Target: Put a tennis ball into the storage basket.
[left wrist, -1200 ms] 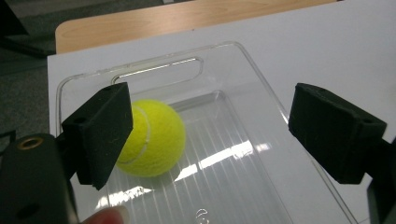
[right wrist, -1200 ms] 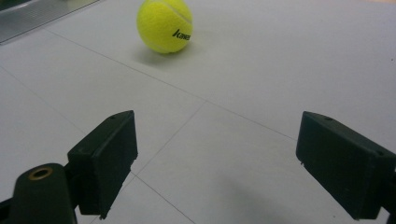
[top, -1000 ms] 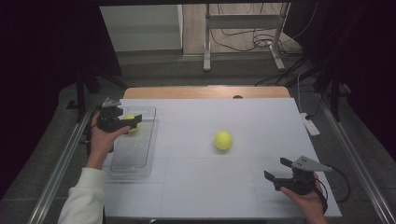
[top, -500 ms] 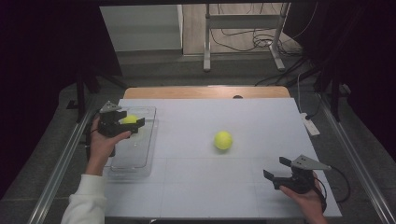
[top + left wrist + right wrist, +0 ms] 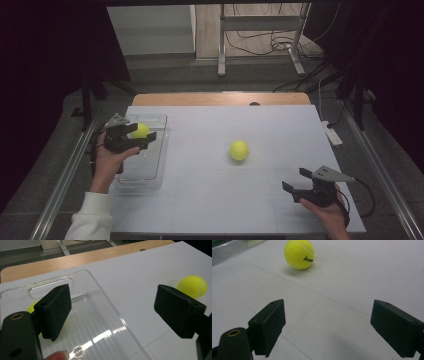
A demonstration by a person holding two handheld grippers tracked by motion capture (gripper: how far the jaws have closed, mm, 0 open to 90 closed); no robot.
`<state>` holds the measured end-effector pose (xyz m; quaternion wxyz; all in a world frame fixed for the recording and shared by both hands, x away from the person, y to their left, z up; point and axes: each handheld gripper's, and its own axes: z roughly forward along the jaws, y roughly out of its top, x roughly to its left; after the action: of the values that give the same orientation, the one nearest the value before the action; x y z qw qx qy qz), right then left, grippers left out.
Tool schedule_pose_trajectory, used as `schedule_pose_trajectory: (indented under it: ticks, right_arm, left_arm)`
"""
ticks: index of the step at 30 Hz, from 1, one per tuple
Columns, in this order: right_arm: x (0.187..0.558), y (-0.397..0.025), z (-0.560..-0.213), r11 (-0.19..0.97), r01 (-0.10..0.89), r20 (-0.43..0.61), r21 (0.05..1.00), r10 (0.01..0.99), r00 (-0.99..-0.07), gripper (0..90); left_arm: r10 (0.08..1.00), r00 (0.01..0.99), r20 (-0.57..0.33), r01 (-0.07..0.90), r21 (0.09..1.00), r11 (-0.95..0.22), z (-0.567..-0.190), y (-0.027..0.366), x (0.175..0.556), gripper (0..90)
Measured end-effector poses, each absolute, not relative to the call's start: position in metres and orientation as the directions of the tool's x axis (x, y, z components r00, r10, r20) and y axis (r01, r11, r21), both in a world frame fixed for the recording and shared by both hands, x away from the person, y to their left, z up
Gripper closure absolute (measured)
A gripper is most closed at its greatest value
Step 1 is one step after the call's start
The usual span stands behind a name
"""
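Landmark: clear plastic bin (image 5: 142, 152), set at the left edge of the white table (image 5: 220, 200).

High view: left gripper (image 5: 136, 137) is held over the bin's far half, jaws spread, nothing between them. One yellow tennis ball (image 5: 140, 130) is seen inside the bin at its far end, just beyond the jaws. A second tennis ball (image 5: 239, 150) is seen on the bare table, well to the right of the bin. Right gripper (image 5: 298, 181) is held low near the table's near-right corner, well apart from the bin and from the second ball, jaws spread and empty.

Left gripper view: the bin's ribbed floor, its clear rim (image 5: 105, 298) and a handle cut-out at the far end are resolved, which the high view blurs. The ball in the bin (image 5: 32, 307) is mostly hidden behind the left-hand jaw; only a yellow sliver is shown. The loose ball (image 5: 192, 286) is seen past the right-hand jaw, outside the bin, white seam visible. A fingertip (image 5: 56, 356) is caught at the bottom edge.

Right gripper view: the loose ball (image 5: 299, 254) is shown close up, ahead of the open jaws and left of centre: fuzzy yellow felt, black printed lettering partly readable, soft shadow under it. A strip of the bin (image 5: 227, 248) is seen at top left. Panel seams on the table are visible.
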<state>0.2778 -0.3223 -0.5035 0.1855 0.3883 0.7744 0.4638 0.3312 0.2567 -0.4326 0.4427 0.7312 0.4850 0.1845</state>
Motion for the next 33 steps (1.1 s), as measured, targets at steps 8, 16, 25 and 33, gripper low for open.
schedule_pose_trajectory:
  ticks: [8, 16, 25, 33]
  right_arm:
    - [0.277, -0.323, -0.503, 0.265, 0.431, 0.075, 0.862, 0.776, -0.627, 13.1]
    - [0.277, -0.324, -0.503, 0.265, 0.430, 0.073, 0.863, 0.778, -0.624, 13.1]
    - [0.277, -0.325, -0.504, 0.265, 0.430, 0.073, 0.863, 0.777, -0.625, 13.1]
    - [0.279, -0.325, -0.505, 0.264, 0.438, 0.078, 0.859, 0.779, -0.622, 13.1]
  left_arm:
    - [0.850, 0.504, -0.154, 0.528, 0.834, -0.162, -0.427, 0.242, 0.325, 15.7]
    - [0.831, 0.536, -0.147, 0.514, 0.838, -0.183, -0.425, 0.228, 0.322, 15.6]
    - [0.804, 0.578, -0.139, 0.501, 0.838, -0.215, -0.423, 0.210, 0.322, 15.6]
    - [0.775, 0.618, -0.134, 0.494, 0.832, -0.251, -0.425, 0.192, 0.322, 15.5]
